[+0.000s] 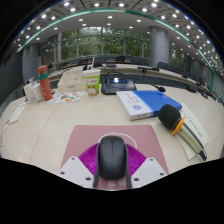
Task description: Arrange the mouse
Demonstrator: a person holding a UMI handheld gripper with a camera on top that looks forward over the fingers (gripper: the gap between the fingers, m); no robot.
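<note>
A black computer mouse [111, 156] sits between my gripper's [111, 168] two fingers, its front pointing away from me. The magenta pads [86, 160] touch it on both sides, so the gripper is shut on the mouse. Beneath and just ahead of it lies a pale pink rectangular mat [115, 134] on the light wooden table [50, 125]. I cannot tell whether the mouse rests on the mat or hangs just above it.
To the right of the mat lie a blue and white book [148, 102], a yellow and black tool [172, 118] and a green-edged booklet [192, 132]. Farther back stand a laptop [118, 83], a cup [92, 82] and an orange bottle [44, 80].
</note>
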